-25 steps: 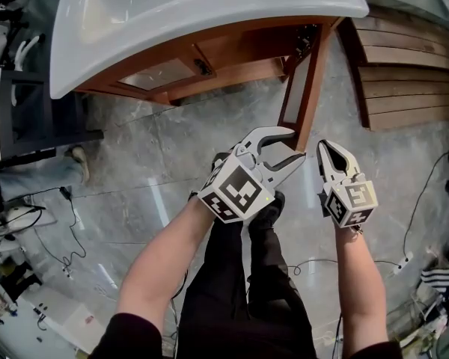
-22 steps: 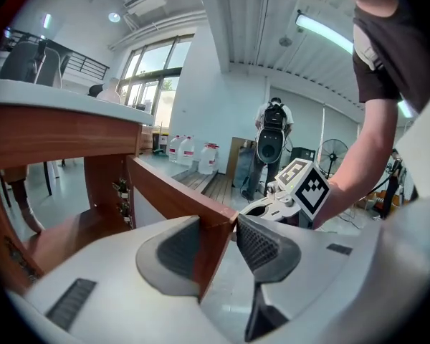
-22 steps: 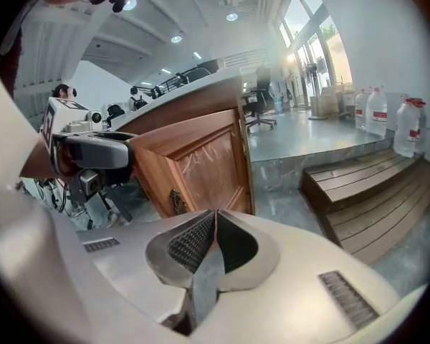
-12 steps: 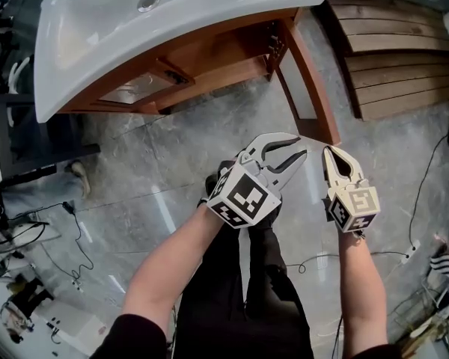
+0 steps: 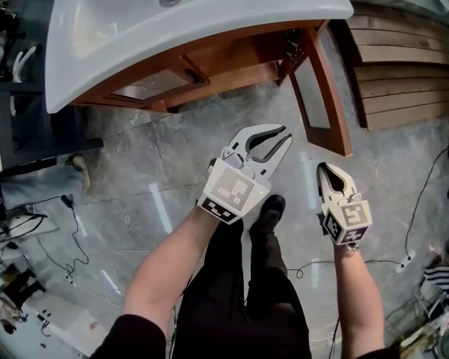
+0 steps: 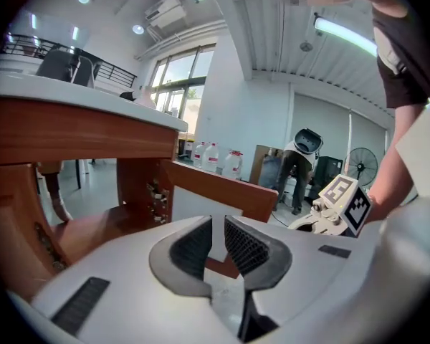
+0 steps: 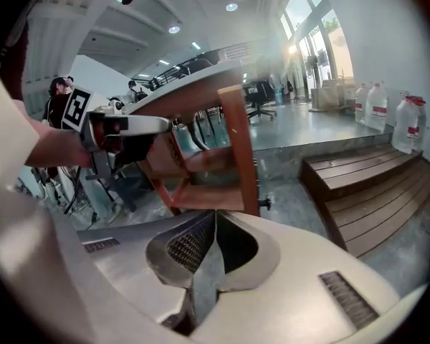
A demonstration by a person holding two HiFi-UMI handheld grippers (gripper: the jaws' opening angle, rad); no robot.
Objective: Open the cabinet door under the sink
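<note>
The white sink (image 5: 209, 6) tops a reddish wooden cabinet (image 5: 232, 54). Its right door (image 5: 337, 99), wood-framed with a pale panel, stands swung wide open over the floor. My left gripper (image 5: 284, 134) hovers left of the door's free end, apart from it. Its jaws are closing with a narrow gap and nothing between them. In the left gripper view the door (image 6: 222, 188) shows beyond the left gripper (image 6: 218, 224). My right gripper (image 5: 326, 168) is shut and empty just below the door's end. The right gripper (image 7: 213, 217) faces the door's edge (image 7: 242, 149) and its small knob (image 7: 266, 203).
The cabinet's left door (image 5: 153, 84) stays closed. Wooden steps (image 5: 404, 73) lie to the right of the open door. A black stand (image 5: 30, 118) and cables (image 5: 30, 215) sit at the left. My shoe (image 5: 269, 208) is on the grey floor. Water bottles (image 6: 211, 156) stand far behind.
The door has swung further open to the right. The left gripper's jaws went from wide at the door's end to a narrow gap, clear of it. Both grippers drew back.
</note>
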